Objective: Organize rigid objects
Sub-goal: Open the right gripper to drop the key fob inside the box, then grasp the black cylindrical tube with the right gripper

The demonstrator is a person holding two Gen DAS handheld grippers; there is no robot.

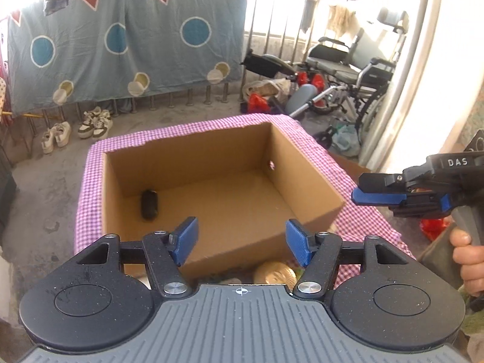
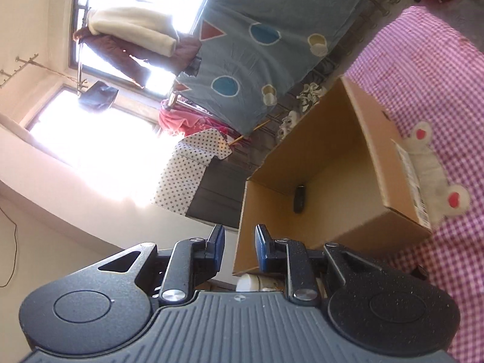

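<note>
Rigid objects are being collected in the open cardboard box (image 1: 224, 181), which is being kept on the pink checked cloth (image 1: 348, 163) with its flaps out of the way, so that items can be lowered in from above. One dark cylindrical object (image 1: 149, 204) is lying on the box floor in the left corner, against the left wall; the rest of the floor is bare. The left gripper (image 1: 242, 242) is being held over the near edge of the box with its jaws apart and nothing between them, a state consistent with a completed drop. The right gripper (image 1: 360, 196) is being held at the right side of the box, its blue pads nearly together and gripping nothing. In the left wrist view, the right gripper, the hand (image 1: 466, 260) on its handle and a round tan item (image 1: 273, 272) below the near edge of the box are being shown. In the right wrist view, which is strongly tilted, the printed label (image 2: 413, 181) on the outer wall and a white cup-like item (image 2: 251, 282) beneath the right gripper (image 2: 240, 248) are being shown instead.
</note>
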